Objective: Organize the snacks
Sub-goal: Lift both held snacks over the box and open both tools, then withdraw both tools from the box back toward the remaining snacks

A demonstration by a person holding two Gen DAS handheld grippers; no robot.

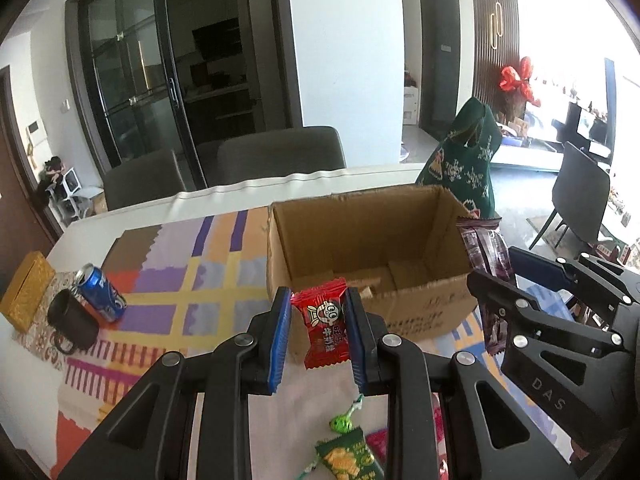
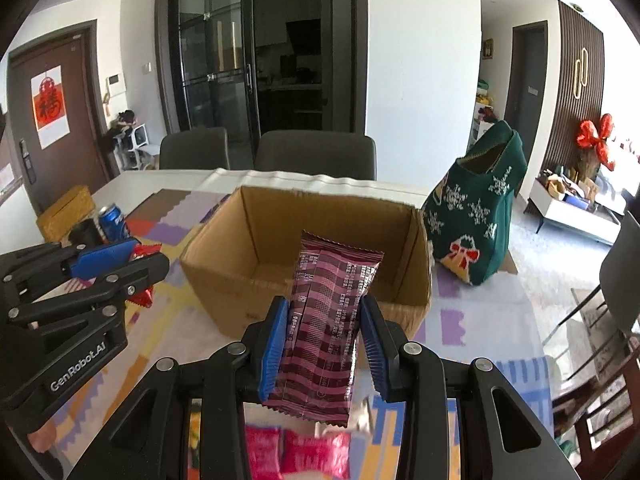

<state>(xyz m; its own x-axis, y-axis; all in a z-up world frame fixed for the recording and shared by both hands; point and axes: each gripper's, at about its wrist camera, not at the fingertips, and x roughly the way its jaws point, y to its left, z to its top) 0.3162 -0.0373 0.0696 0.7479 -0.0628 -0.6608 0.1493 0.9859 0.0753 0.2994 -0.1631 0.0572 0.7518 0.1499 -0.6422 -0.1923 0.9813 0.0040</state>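
Note:
An open cardboard box point(image 1: 400, 312) point(image 2: 224, 280) stands on the patterned tablecloth; its inside looks empty. My left gripper point(image 1: 318, 330) is shut on a small red candy packet point(image 1: 324, 324) held just before the box's near wall. My right gripper point(image 2: 324, 340) is shut on a long maroon striped snack packet point(image 2: 326, 320), held upright at the box's near rim. In the left wrist view the right gripper point(image 1: 532, 300) and its packet point(image 1: 486, 256) are to the right of the box. In the right wrist view the left gripper point(image 2: 108, 264) is at the left.
Loose snacks lie near me: a green packet point(image 1: 352, 458), a green candy point(image 1: 340, 424), pink packets point(image 2: 296, 452). A blue can point(image 1: 100, 292), dark mug point(image 1: 72, 320) and gold box point(image 1: 24, 290) stand at left. A green knitted stocking bag point(image 2: 476, 216) stands right of the box. Chairs line the far side.

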